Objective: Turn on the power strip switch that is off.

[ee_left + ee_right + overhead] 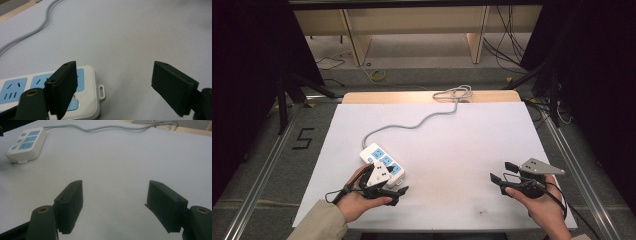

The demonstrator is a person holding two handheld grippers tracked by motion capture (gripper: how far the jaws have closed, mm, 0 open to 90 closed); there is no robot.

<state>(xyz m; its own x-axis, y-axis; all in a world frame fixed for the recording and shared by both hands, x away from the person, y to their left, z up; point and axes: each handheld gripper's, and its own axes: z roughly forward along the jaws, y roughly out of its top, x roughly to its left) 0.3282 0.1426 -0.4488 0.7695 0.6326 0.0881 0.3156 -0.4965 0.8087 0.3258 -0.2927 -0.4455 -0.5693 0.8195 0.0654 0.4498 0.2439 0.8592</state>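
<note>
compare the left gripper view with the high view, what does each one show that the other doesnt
Left gripper view alone: a small red light on the white plastic power strip with blue sockets and the mounting tab at its end. High view alone: the right gripper, open over bare table, both hands, and the floor marking "5". Both: the strip, its grey cable, the white table and the open left gripper.

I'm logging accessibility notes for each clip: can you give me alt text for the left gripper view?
The left gripper hangs open just above a white table, its near jaw over the end of a white power strip with blue sockets. The strip's grey cable snakes away toward the far edge of the table.
</note>
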